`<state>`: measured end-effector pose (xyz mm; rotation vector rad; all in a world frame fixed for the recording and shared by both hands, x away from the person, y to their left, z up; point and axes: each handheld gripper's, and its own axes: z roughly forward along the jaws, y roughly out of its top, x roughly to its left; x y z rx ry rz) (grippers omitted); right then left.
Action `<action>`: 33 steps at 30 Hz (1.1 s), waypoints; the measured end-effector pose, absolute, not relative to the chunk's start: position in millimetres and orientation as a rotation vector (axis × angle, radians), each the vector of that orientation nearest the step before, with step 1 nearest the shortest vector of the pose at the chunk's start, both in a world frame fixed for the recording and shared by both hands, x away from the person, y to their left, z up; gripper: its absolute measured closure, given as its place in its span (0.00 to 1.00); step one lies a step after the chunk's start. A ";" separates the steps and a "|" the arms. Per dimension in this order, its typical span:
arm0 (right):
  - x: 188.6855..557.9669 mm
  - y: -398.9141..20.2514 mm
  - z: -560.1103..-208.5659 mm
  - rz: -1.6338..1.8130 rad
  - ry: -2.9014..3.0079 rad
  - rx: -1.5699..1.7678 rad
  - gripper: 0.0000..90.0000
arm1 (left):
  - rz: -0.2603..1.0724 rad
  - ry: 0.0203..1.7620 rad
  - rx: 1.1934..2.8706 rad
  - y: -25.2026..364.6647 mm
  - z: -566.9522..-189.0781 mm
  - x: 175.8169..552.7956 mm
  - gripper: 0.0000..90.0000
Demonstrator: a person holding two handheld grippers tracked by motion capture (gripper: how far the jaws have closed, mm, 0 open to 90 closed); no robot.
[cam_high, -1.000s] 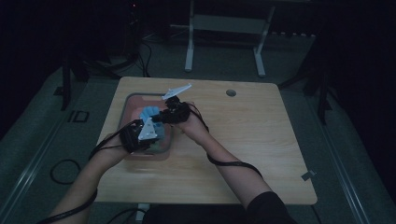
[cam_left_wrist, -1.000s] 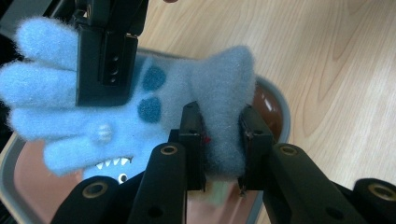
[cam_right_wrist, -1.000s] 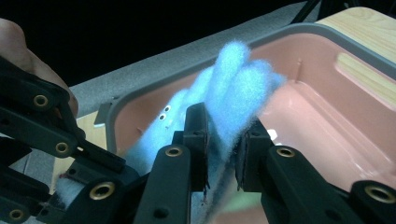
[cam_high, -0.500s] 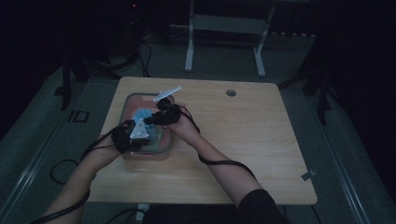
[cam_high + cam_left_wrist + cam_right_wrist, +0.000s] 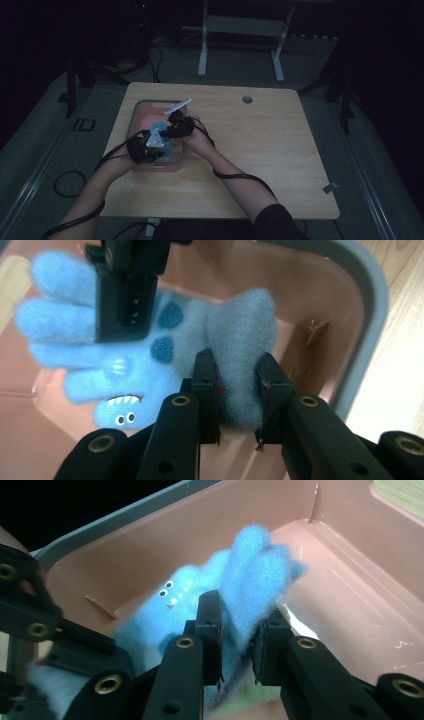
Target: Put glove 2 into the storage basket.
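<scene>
A pale rectangular wooden table [image 5: 270, 150] with rounded corners stood in a dark room, seen from above. Toward its left side sat a pink plastic tub with a grey rim [image 5: 136, 111], and both of the person's forearms reached into it from the near edge.

Inside the tub [image 5: 320, 300] hung a fluffy light-blue knitted glove [image 5: 200, 340] printed with darker blue spots and a small monster face with white teeth and round eyes. Both grippers had hold of it above the tub's pink floor.

The left gripper [image 5: 236, 390], black with two flat jaws, was clamped on the glove's paler cuff end, the fabric bunched and squeezed between its pads. Beyond its fingertips the glove spread away, spots nearest, then the stubby fingers, with the face just left of the left jaw. The right gripper [image 5: 125, 295] came down from above onto the glove's finger end, well past the left gripper's tips.

In the right gripper view, the right gripper [image 5: 239, 635] was closed tightly on the glove's [image 5: 220, 595] bunched fingers, which stood up between and above its pads; the face lay just beyond its left jaw, and the tub wall [image 5: 150, 535] rose behind.
</scene>
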<state>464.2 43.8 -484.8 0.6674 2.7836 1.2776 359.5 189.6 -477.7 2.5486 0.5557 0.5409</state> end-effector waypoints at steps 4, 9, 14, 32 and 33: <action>461.5 48.2 -486.0 1.218 2.762 0.619 0.84 | 0.510 0.575 2.554 190.9 -480.6 363.8 0.83; 461.2 49.7 -487.0 1.200 2.772 0.607 0.81 | 0.473 0.594 2.561 189.8 -483.9 367.7 0.83; 463.4 48.8 -486.2 1.180 2.778 0.632 0.73 | 0.450 0.625 2.556 191.5 -484.1 371.2 0.81; 459.1 20.1 -465.7 1.390 2.750 0.636 0.20 | 0.532 0.791 2.361 193.2 -468.7 364.0 0.02; 458.7 18.4 -465.0 1.394 2.747 0.635 0.20 | 0.540 0.792 2.346 191.3 -467.2 362.7 0.02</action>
